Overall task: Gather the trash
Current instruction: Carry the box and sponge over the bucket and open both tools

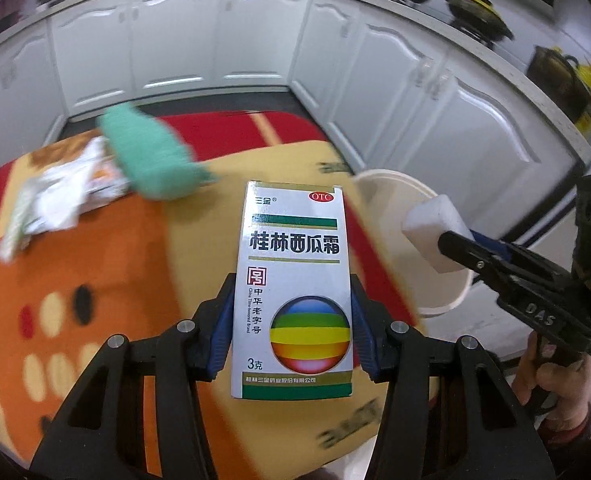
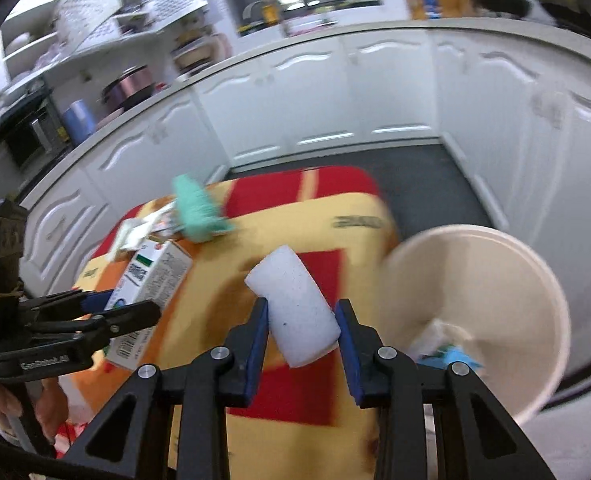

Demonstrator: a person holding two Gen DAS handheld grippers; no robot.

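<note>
Two wrist views, angled down, close over shared table (image 1: 95, 264), bin (image 2: 495, 280)

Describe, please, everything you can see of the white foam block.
The white foam block is a soft-looking rectangular sponge with rounded edges and a few dark specks. It is tilted, lifted off the table, pinched at its near end by the right gripper, whose blue pads press both sides. It hangs beside the cream bin.

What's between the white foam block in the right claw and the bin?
Nothing visible. The white foam block is held in the right claw, with the bin's open mouth just beside it and only open air between.
</note>
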